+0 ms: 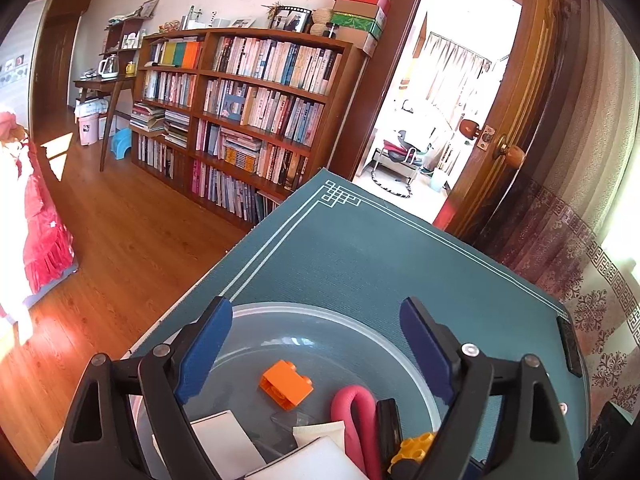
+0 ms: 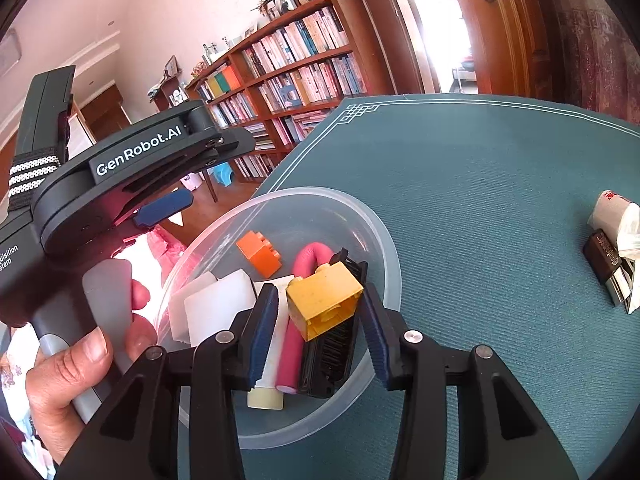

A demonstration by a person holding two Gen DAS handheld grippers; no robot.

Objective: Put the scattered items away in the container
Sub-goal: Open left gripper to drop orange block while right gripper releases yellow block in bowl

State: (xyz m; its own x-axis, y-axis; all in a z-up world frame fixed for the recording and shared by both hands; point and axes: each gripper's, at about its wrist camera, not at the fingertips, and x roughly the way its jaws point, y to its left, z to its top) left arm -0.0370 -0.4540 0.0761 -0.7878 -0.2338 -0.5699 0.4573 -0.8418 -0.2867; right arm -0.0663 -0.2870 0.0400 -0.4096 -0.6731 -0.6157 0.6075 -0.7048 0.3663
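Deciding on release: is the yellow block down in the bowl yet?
Not yet: the yellow block sits between the right gripper jaws above the bowl.

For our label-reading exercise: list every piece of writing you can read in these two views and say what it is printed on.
"GenRobot.AI": on the left tongs' black body.
"uisition / stem": cut-off words on its handle.
Red marks on the white packet: too blurred.
Black box print: too small.
Book spines, stacked boxes: unreadable.

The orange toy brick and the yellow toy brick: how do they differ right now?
The orange toy brick lies free on the floor of the clear plastic bowl; the yellow toy brick sits between the right gripper's fingers, atop other items. The yellow looks scuffed. Both are studded blocks.
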